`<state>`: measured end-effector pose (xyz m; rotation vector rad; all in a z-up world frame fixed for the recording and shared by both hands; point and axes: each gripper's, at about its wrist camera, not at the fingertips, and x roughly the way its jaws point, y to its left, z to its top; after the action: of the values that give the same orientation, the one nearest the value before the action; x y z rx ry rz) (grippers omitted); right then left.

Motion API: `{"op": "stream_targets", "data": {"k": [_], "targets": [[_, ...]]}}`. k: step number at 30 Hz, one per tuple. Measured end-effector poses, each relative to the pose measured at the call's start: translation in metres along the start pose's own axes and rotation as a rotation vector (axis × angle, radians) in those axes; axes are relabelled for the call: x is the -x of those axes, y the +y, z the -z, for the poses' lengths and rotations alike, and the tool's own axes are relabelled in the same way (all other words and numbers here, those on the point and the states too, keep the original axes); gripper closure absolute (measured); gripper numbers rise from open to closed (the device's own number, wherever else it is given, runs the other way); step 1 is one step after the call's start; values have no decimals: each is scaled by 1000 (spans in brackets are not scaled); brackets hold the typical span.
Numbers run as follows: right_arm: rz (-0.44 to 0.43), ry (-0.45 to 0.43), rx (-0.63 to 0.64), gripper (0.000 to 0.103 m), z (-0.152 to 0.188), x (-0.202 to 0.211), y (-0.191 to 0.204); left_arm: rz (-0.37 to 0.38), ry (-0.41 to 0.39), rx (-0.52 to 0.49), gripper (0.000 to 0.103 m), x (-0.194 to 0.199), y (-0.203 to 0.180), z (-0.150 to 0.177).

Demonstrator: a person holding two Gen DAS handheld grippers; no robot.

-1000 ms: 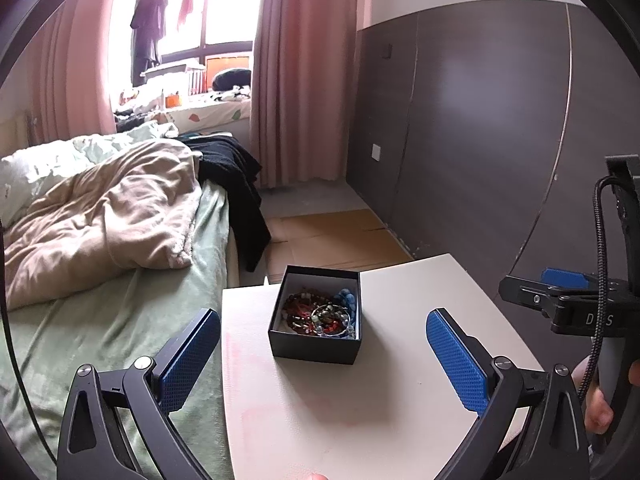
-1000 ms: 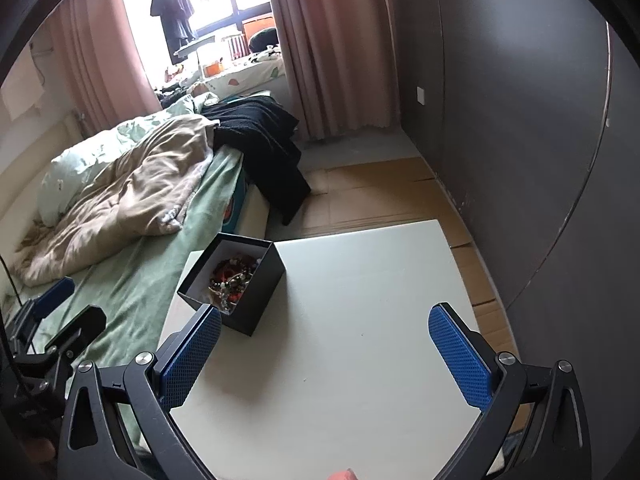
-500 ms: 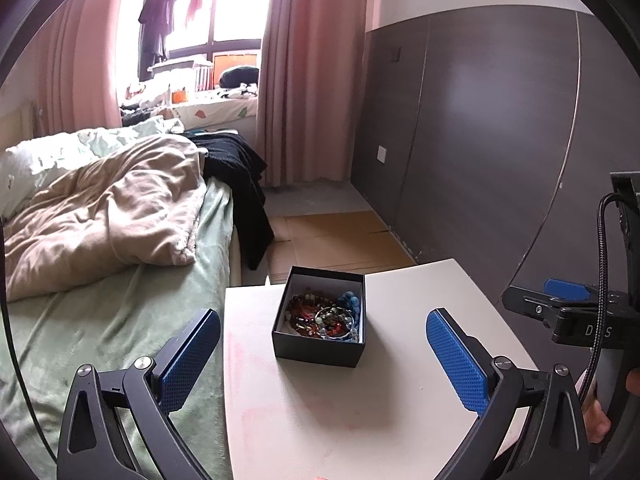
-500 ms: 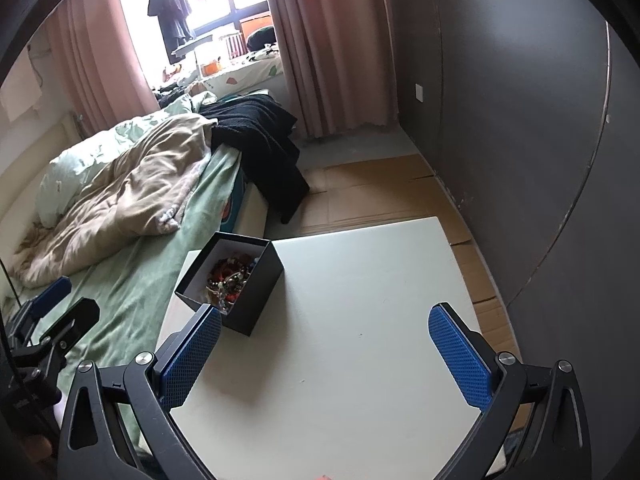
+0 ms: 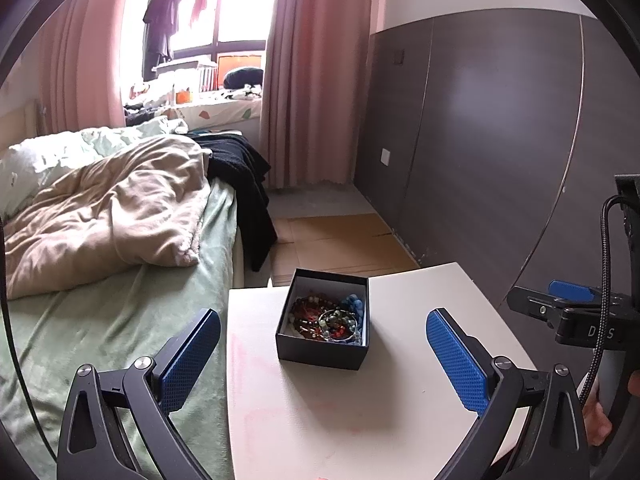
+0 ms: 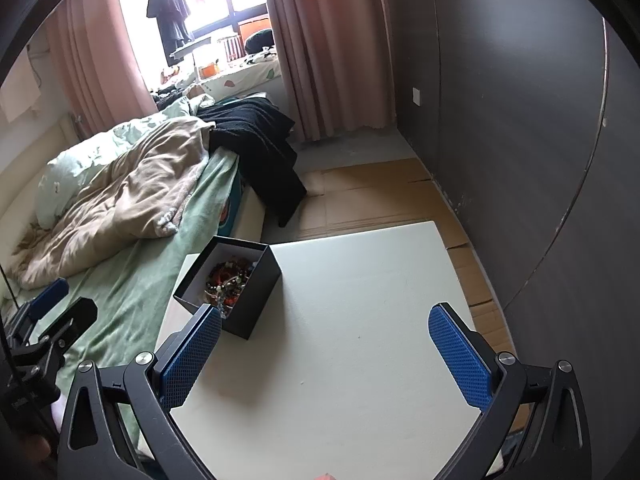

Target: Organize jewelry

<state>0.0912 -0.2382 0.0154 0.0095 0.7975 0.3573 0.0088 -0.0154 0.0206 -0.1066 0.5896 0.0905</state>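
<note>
A small black open box (image 5: 323, 346) stands on the white table (image 5: 360, 420), filled with a tangle of beaded jewelry (image 5: 328, 318). My left gripper (image 5: 324, 360) is open and empty, held just in front of the box. The box also shows in the right wrist view (image 6: 256, 300) at the table's left edge, with the jewelry (image 6: 228, 280) inside. My right gripper (image 6: 326, 352) is open and empty above the table's middle, to the right of the box. The right gripper also shows in the left wrist view (image 5: 568, 304), at the right.
A bed (image 5: 120, 300) with a green sheet and a beige duvet (image 5: 104, 208) borders the table on the left. A dark panelled wall (image 5: 500, 140) stands to the right. Cardboard sheets (image 6: 380, 192) cover the floor beyond the table. Pink curtains (image 5: 316, 72) hang by the window.
The left wrist view has shifted slightly, the box now sitting a little right of where it was. The right gripper has barely moved. Both grippers stay open.
</note>
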Motion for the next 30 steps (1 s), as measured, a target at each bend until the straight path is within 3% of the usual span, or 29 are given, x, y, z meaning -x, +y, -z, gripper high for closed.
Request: {"op": "stream_targets", "data": {"k": [30], "targets": [[20,-28,56,0,5,23,-6,33,-18,-36,0,10,-13,1]]}}
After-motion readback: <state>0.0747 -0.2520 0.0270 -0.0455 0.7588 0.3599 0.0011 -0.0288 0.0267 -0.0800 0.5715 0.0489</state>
